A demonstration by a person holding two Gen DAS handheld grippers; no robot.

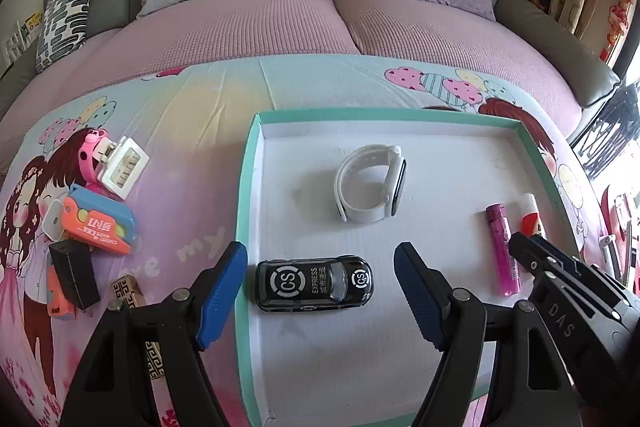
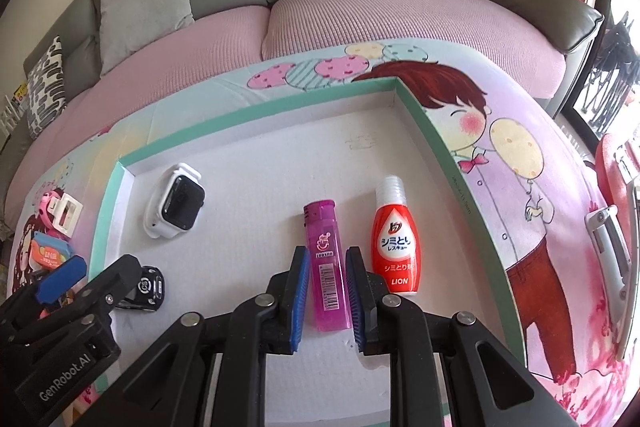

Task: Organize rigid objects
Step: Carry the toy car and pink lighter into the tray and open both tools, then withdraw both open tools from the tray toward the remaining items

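Low, right gripper astride lighter

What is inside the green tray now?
Inside the green tray: white smartwatch, pink lighter, red bottle, black toy car. The right hand-held gripper partly covers the floor near the lighter.

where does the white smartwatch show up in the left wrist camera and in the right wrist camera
Left wrist view: the white smartwatch lies in the tray's middle, above the black toy car, beyond the open left gripper.
Right wrist view: the same watch sits far left, near the tray's back left corner, screen showing.
Shared landmark: the pink lighter, right of the watch in both views.
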